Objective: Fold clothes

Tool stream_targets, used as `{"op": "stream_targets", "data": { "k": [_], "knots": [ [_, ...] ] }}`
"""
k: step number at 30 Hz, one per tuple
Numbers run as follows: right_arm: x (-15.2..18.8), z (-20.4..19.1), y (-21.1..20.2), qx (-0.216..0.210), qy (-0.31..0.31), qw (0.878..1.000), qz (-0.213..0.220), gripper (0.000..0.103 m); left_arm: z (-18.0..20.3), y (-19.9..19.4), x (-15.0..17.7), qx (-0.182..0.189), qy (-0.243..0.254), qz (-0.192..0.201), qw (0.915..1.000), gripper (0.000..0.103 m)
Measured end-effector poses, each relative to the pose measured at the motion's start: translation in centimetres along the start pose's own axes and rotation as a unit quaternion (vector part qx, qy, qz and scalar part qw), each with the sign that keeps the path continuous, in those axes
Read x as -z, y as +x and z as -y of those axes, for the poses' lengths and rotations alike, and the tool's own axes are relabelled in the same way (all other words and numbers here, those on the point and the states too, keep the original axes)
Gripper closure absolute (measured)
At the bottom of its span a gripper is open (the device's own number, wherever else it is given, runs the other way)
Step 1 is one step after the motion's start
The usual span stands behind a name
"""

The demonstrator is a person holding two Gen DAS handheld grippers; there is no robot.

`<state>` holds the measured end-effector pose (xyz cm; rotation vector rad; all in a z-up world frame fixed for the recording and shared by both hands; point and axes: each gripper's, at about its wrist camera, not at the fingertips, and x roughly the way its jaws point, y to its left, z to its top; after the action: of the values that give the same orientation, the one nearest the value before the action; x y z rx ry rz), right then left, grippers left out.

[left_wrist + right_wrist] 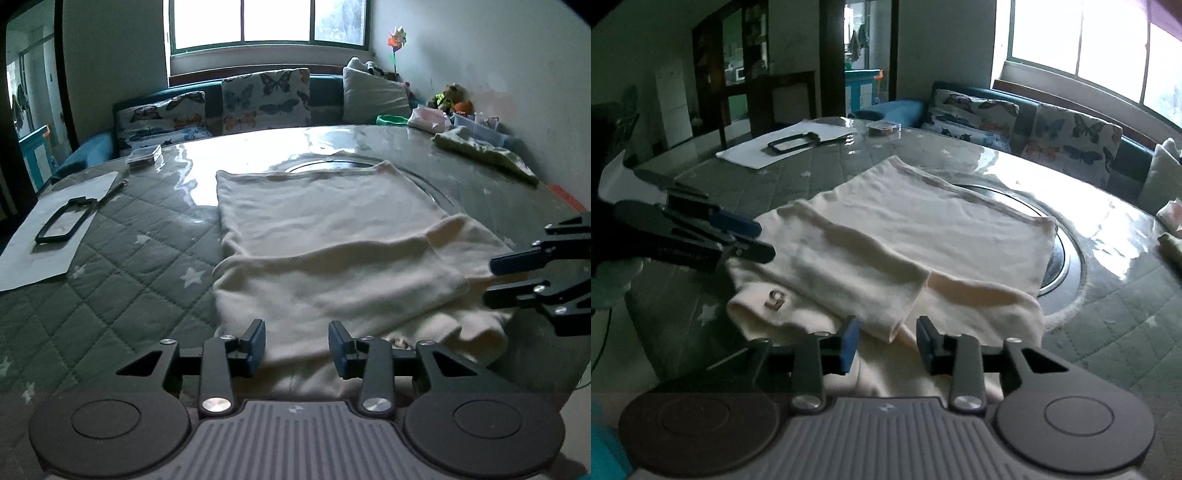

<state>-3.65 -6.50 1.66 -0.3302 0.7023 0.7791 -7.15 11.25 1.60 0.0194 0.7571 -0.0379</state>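
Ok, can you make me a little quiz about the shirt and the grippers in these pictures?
1. True or false: the left gripper is open.
2. What colour is the shirt on the table? A) cream B) red C) black
3. Fill in: the cushions behind the table have ______ printed on them.

Key:
1. True. Its two blue pads stand apart over the near edge of the shirt; the right gripper is open too.
2. A. The shirt is cream, with its sleeves folded across it.
3. Butterflies.
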Motion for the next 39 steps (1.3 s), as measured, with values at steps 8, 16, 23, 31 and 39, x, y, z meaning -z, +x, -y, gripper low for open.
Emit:
{"op": "stream_targets", "data": {
  "k": [8,16,23,31,39],
  "knots": [
    [2.2,-1.3,-1.9,0.005,-0.038,0.999,-0.023,0.061,-0.2,-1.9,1.3,-0.003,0.034,0.001,0.9994,0.052],
    [3.7,-3.1,-1.8,0.02,-0.093,0.995,-0.026,0.058,0.9,-3.5,3.9,-0.005,0.12,0.016,0.9926,0.047],
    [4.1,-4.3,-0.6,0.025,-0.136,0.99,-0.011,0.058,2.8,-2.9,5.1,-0.002,0.187,0.031,0.9818,0.047],
    [3.2,-4.2,0.2,0.005,-0.131,0.991,-0.002,0.077,5.4,-1.8,5.5,0.01,0.261,0.066,0.9629,0.047],
    [1.8,-2.0,-0.3,-0.014,-0.066,0.998,0.002,0.091,6.3,-0.5,5.1,0.031,0.284,0.088,0.9543,0.064]
  ]
}}
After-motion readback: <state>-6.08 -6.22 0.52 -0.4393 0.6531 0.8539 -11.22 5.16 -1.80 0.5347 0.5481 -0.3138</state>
